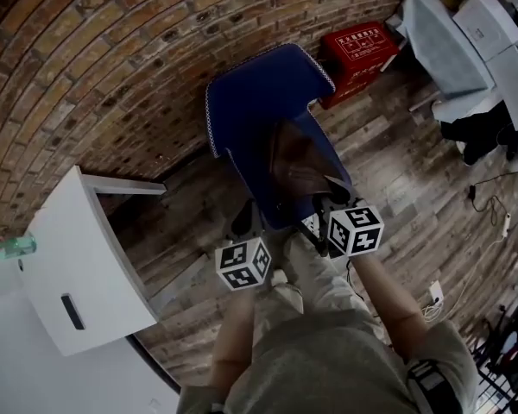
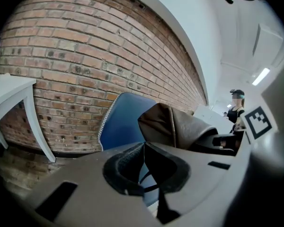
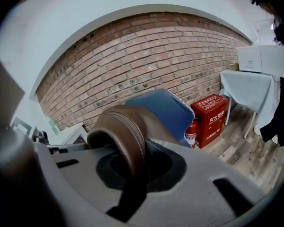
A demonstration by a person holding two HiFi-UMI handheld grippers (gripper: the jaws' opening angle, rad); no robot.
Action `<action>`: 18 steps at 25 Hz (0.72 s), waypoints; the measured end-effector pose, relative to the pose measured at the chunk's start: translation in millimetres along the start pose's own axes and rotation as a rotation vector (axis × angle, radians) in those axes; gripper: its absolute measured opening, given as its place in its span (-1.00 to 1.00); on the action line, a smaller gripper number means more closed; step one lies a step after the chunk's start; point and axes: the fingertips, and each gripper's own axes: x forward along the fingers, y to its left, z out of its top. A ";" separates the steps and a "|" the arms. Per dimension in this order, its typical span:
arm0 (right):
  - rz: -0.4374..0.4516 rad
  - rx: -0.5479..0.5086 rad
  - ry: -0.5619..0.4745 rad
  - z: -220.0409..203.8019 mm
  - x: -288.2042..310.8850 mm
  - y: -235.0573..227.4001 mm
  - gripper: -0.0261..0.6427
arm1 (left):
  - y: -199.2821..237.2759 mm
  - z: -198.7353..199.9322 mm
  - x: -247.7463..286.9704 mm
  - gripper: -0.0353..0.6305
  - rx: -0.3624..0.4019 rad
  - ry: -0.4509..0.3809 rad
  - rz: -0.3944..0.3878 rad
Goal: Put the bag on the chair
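Note:
A blue chair (image 1: 263,102) stands against the brick wall, its seat facing me. The brown leather bag (image 1: 298,166) is over the seat; I cannot tell whether it rests on it. My right gripper (image 1: 325,203) is at the bag's near edge, shut on the bag's brown handle (image 3: 125,131), which arches up between the jaws of the right gripper (image 3: 135,167). Behind the handle shows the chair (image 3: 163,108). My left gripper (image 1: 244,221) is at the seat's front left, and the left gripper (image 2: 143,162) is shut with nothing in it. It faces the bag (image 2: 180,126) and the chair (image 2: 120,122).
A red fire-extinguisher box (image 1: 356,50) stands right of the chair, also the red box (image 3: 209,117). A white table (image 1: 82,266) with a green bottle (image 1: 13,247) is at the left. A cloth-covered table (image 1: 453,41) is at the far right. A person (image 2: 236,110) stands in the distance.

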 end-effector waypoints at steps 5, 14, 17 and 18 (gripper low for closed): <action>0.004 -0.005 0.051 -23.6 37.1 -10.1 -0.85 | 18.7 -16.1 26.9 -0.89 -0.023 0.026 0.028; -0.003 0.007 0.126 -61.8 86.0 -36.6 -0.85 | 37.1 -44.5 65.7 -0.89 -0.072 0.070 0.067; -0.009 0.000 0.151 -72.5 102.2 -43.6 -0.85 | 41.0 -51.8 74.3 -0.89 -0.091 0.081 0.076; -0.011 -0.001 0.159 -76.2 107.4 -46.3 -0.85 | 41.4 -54.0 77.0 -0.89 -0.094 0.084 0.078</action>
